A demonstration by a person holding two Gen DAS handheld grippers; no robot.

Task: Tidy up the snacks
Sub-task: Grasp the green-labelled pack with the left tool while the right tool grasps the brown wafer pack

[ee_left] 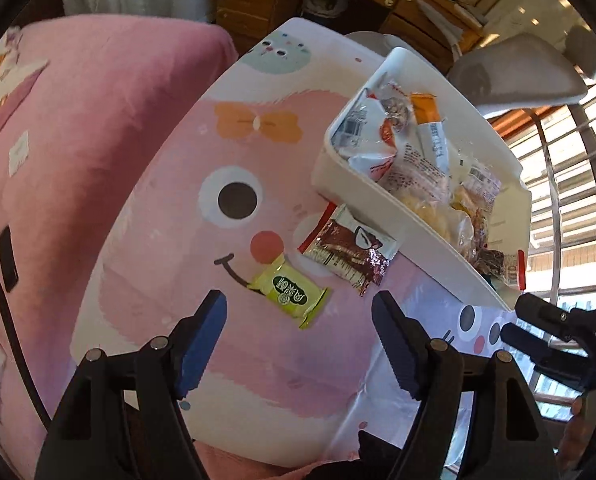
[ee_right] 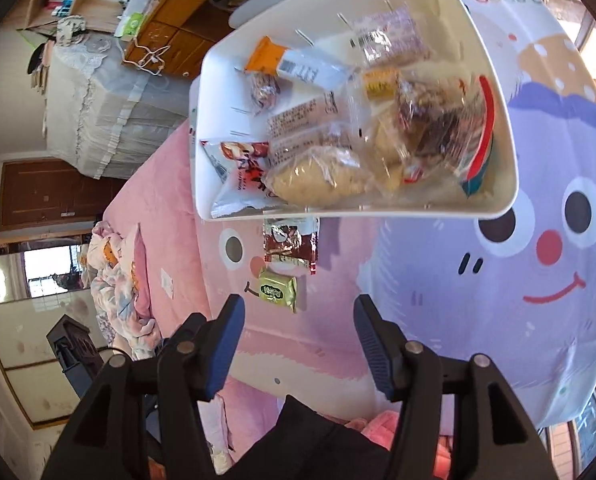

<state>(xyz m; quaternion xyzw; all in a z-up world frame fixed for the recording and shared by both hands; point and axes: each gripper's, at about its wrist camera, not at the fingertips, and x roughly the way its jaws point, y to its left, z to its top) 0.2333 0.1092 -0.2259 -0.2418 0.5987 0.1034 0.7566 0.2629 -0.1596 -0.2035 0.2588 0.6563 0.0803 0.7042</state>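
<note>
While both grippers hovered over the table, neither held anything. The left gripper (ee_left: 298, 314) had its blue-padded fingers spread wide apart, with nothing between them, and the right gripper (ee_right: 298, 316) stood the same way, fingers apart and bare.

A tablecloth (ee_left: 201, 280) printed with cartoon faces, one pink and one lilac, covered the table. On the pink face lay two loose snacks. A small yellow-green packet (ee_left: 289, 295) sat by the printed smile, just ahead of the left gripper's fingertips. Close beside it, a little farther off, lay a brown and white wrapper (ee_left: 348, 250) with a red edge, one end of it reaching the side of the white bin (ee_left: 330, 168); whether it slipped under the bin could not be told.

The bin stood on the tablecloth and held a heap of wrapped snacks: a long packet with an orange end (ee_left: 426, 114), a white and red bag (ee_left: 372, 158), clear bags of pale yellowish cakes (ee_left: 430, 204) and some darker pieces at the far end. From the right wrist view the bin (ee_right: 498, 80) filled the upper middle, with the yellow-green packet (ee_right: 277, 291) and the brown wrapper (ee_right: 290, 244) lying just below its near wall.

A pink bedcover (ee_left: 77, 120) lay beside the table, and a wooden desk (ee_left: 257, 4) stood beyond.
</note>
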